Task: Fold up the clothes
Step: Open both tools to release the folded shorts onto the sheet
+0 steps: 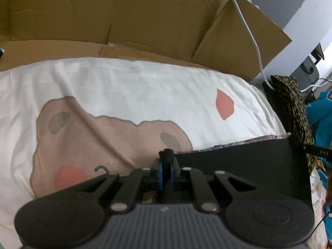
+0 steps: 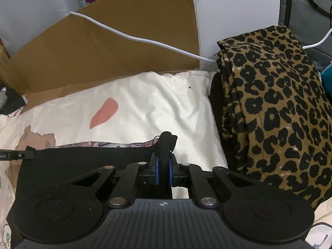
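Note:
A black garment (image 1: 244, 161) with a floral-patterned inner edge is stretched between both grippers above a white bedsheet (image 1: 124, 87) printed with a brown bear. My left gripper (image 1: 166, 166) is shut on its left corner. My right gripper (image 2: 164, 161) is shut on its right corner, where the black fabric (image 2: 83, 166) bunches up between the blue pads. The garment spreads to the left of the right gripper and to the right of the left gripper.
A folded leopard-print garment (image 2: 274, 108) lies at the right, also in the left wrist view (image 1: 294, 108). Brown cardboard (image 1: 124, 16) stands behind the sheet. A white cable (image 2: 134, 37) runs across it. Teal cloth (image 1: 321, 112) lies far right.

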